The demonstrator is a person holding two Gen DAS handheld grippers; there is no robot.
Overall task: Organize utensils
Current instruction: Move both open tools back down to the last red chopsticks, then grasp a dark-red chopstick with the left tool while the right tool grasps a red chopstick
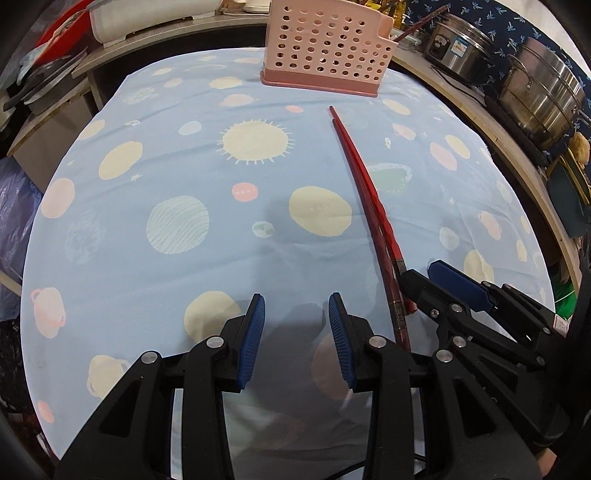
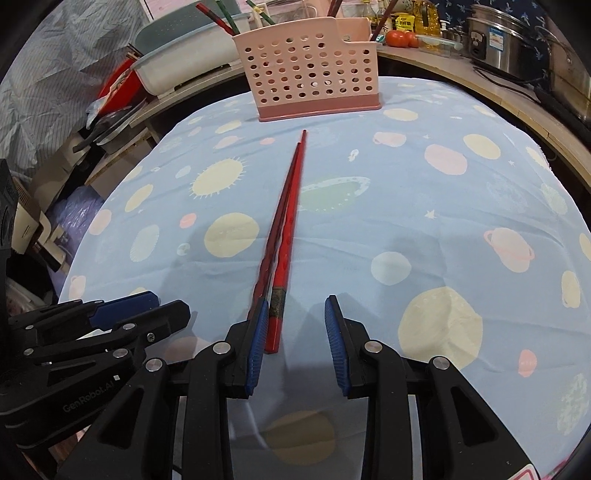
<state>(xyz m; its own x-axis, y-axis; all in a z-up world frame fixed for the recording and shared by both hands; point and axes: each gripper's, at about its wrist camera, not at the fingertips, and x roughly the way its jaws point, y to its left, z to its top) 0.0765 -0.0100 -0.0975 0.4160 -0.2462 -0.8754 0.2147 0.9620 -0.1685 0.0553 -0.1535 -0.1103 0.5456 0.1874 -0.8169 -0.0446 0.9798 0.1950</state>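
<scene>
A pair of red chopsticks (image 2: 286, 229) lies on the blue planet-print tablecloth (image 2: 424, 206), tips toward a pink perforated utensil holder (image 2: 308, 74) at the table's far edge. My right gripper (image 2: 295, 325) is open, its jaws around the chopsticks' thick ends, the left pad (image 2: 258, 328) touching them. In the left wrist view the chopsticks (image 1: 364, 192) lie to the right of my left gripper (image 1: 297, 317), which is open and empty. The right gripper (image 1: 428, 275) shows at the chopsticks' ends, and the holder (image 1: 325, 48) stands at the back.
Steel pots (image 1: 543, 96) and a cooker (image 2: 498, 40) stand on a counter at the right. Tomatoes and bottles (image 2: 402, 33) sit behind the holder. A white tub (image 2: 177, 62) with chopsticks and dark pans (image 2: 107, 125) are at the back left.
</scene>
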